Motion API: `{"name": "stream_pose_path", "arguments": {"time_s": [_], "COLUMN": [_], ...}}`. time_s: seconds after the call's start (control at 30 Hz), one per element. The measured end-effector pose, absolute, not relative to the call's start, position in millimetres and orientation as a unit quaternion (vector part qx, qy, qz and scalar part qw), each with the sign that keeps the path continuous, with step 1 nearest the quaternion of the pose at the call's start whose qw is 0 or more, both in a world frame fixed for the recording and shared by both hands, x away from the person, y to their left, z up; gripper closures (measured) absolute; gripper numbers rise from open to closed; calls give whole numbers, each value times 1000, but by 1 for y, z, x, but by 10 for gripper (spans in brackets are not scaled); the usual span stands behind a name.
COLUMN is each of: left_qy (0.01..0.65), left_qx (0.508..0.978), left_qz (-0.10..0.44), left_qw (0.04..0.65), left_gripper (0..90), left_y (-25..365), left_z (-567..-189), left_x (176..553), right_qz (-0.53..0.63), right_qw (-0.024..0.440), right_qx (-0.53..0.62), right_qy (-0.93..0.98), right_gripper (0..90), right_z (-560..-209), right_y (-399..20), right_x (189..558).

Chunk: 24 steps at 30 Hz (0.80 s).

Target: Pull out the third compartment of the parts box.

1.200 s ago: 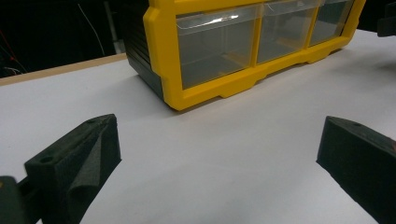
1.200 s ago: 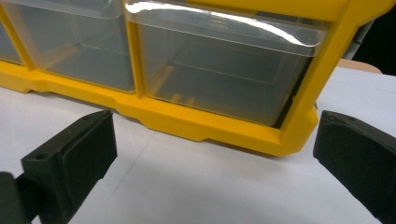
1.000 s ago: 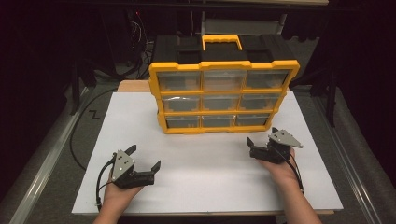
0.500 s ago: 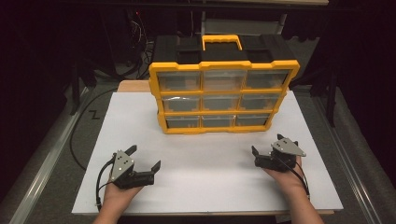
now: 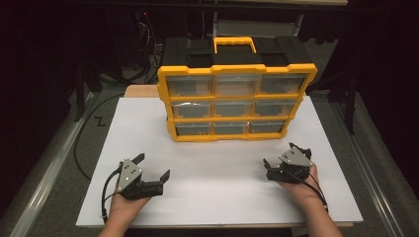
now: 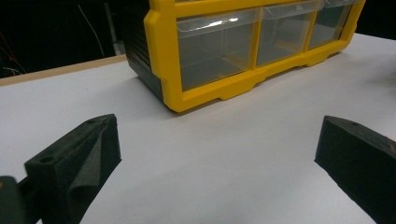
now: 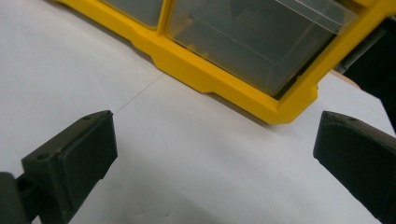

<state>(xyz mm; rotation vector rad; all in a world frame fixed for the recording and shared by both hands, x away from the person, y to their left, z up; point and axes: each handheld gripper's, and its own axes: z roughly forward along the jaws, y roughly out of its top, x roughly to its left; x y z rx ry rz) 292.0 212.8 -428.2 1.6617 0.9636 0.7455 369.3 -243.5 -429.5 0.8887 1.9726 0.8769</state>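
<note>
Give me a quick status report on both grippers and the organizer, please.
Left gripper open, empty. Right gripper open, empty. Yellow drawer organizer upright on white board, drawers shut. Nothing between.

A: Entry check: any legible text, brand or number on the yellow drawer organizer?

B: None. Frame, clear drawer fronts and handle carry no readable marking in the high view or either gripper view.

A: The white tabletop?

B: Blank from edge to edge. No labels, no signs recorded.
</note>
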Motion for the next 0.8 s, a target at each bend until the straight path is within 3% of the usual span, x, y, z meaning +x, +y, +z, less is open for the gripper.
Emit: {"name": "stream_pose_path", "arguments": {"time_s": [0.8], "left_qy": [401], "left_qx": [689], "left_qz": [314], "left_qw": [516], "left_gripper": [10], "left_y": [213], "left_z": [-428], "left_x": [291], "right_qz": [236], "right_qw": [472], "right_qx": [215], "right_qy": [822], "right_gripper": [10], "right_z": [-427], "right_y": [-215], "right_x": [353]}}
